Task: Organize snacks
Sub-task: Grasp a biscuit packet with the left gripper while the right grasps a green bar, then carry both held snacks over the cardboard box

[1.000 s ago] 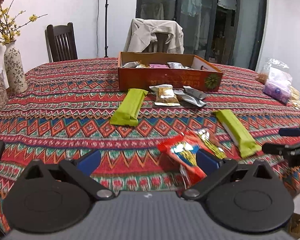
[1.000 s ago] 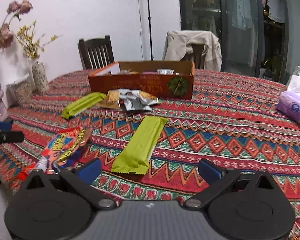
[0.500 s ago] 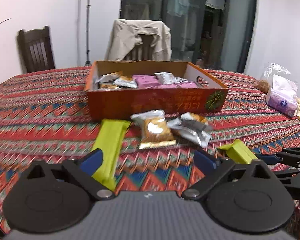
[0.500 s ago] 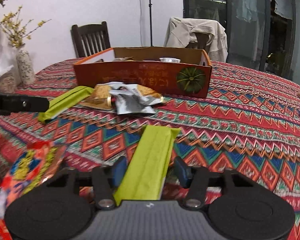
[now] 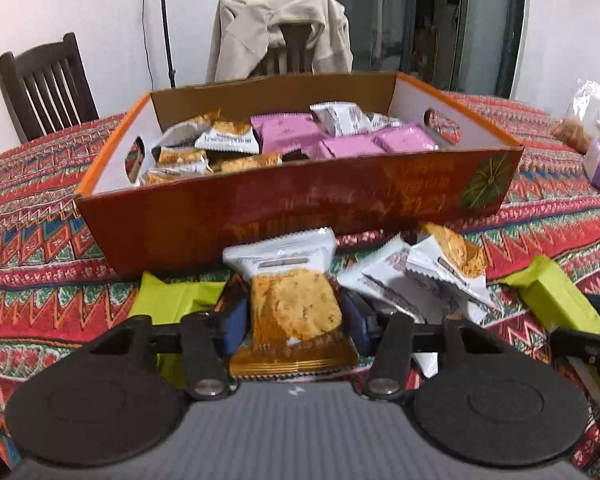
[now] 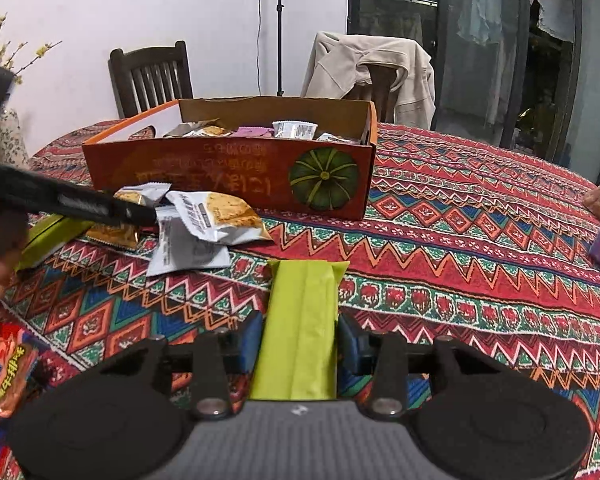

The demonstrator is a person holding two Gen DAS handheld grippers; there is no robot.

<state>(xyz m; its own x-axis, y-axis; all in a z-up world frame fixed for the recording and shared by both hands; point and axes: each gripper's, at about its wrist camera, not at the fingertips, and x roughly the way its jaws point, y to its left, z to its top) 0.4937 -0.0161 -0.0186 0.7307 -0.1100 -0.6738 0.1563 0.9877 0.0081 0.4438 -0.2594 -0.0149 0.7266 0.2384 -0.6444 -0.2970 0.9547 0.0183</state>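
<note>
Across the patterned bench (image 6: 460,208), both grippers are working in front of the orange box (image 5: 300,208): the left gripper (image 5: 296,316) is closing its fingers on a biscuit packet (image 5: 296,308), the right gripper (image 6: 298,344) is pinching a green bar (image 6: 300,320) across its width, probably so each can be lifted over the box wall. Whether either snack is lifting off the cloth is hidden behind the fingers, and the box's front lettering is blurring out.
</note>
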